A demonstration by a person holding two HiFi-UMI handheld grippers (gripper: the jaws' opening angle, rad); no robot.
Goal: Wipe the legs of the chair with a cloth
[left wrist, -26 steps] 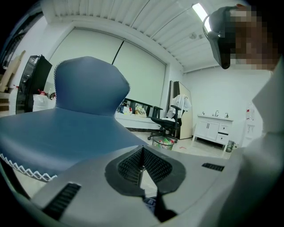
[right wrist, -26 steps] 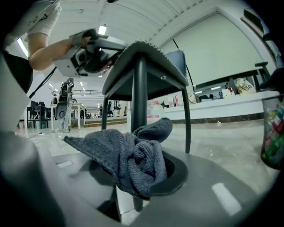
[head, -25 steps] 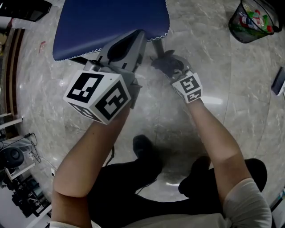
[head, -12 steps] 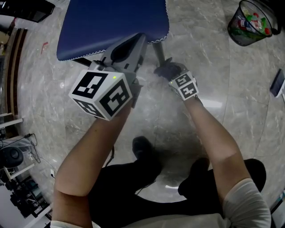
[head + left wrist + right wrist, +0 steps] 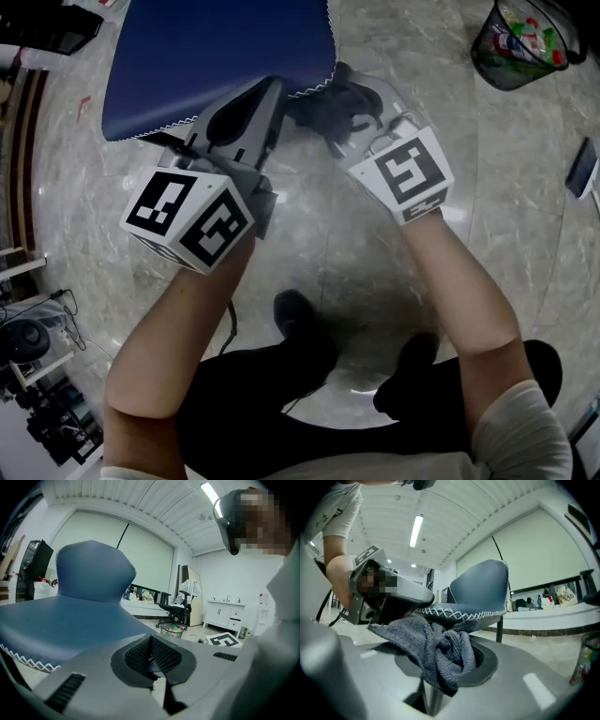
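Observation:
The blue chair seat (image 5: 216,56) fills the top of the head view. My right gripper (image 5: 343,111) is shut on a grey cloth (image 5: 330,105), which is pressed up against the seat's front right corner and hides the leg there. In the right gripper view the bunched cloth (image 5: 436,651) hangs between the jaws, below the stitched seat edge (image 5: 454,615); another chair leg (image 5: 500,630) stands behind. My left gripper (image 5: 265,94) is shut with nothing in it, its tips at the seat's front edge. In the left gripper view the seat (image 5: 65,620) lies to the left of its jaws.
A wire waste bin (image 5: 520,42) stands on the marble floor at the top right. A dark flat object (image 5: 583,169) lies at the right edge. Cables and equipment (image 5: 28,328) crowd the left edge. The person's shoes (image 5: 300,314) are below the grippers. An office chair (image 5: 176,611) stands farther off.
My right gripper has risen along the chair leg with the cloth, from partway down up to the seat's underside. The left gripper has shifted slightly left.

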